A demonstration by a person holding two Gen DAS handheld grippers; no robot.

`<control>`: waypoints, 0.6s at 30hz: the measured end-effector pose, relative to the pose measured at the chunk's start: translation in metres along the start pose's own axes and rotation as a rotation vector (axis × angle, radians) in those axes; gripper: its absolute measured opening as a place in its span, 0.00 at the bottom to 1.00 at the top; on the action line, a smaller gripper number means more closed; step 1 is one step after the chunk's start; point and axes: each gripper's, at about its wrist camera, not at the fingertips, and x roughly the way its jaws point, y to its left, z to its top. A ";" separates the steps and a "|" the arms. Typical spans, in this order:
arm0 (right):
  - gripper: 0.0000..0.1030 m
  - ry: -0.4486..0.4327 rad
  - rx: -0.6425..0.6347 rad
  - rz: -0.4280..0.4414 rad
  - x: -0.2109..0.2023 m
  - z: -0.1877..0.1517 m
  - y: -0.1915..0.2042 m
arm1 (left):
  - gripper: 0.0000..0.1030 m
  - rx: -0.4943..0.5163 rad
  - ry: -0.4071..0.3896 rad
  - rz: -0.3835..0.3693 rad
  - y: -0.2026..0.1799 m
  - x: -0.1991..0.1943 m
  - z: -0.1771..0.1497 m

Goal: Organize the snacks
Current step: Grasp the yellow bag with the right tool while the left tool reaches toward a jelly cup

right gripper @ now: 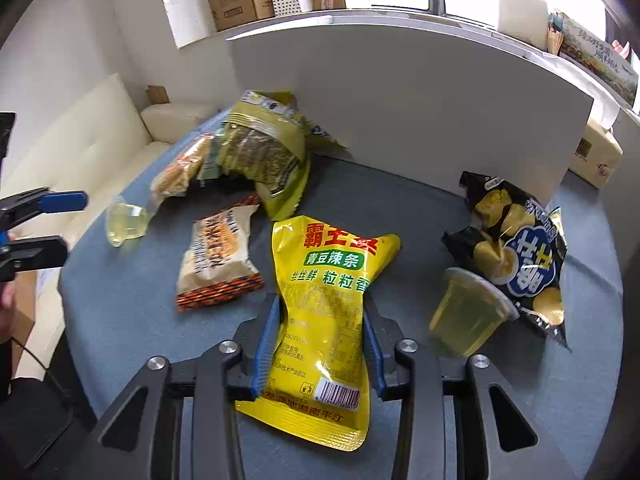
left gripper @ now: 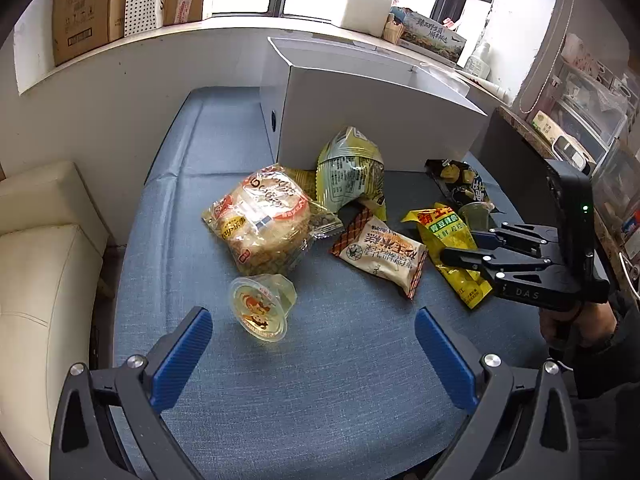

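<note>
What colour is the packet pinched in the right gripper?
Bright yellow packet, clearest in the right wrist view.

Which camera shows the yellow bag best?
The right wrist view: the yellow bag fills the centre, label and barcode readable, pinched between the right tool fingers. The left wrist view shows it only small and far right, partly hidden behind that tool.

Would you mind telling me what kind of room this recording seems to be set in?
Probably a lived-in home or small office room used for storage: a cream sofa sits beside the blue-covered table, cardboard boxes line the window ledge, and clear plastic drawers stand at the right.
</note>
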 end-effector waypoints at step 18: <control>0.17 -0.064 0.061 0.009 -0.050 0.002 -0.008 | 0.50 0.001 0.052 0.091 0.020 0.048 -0.004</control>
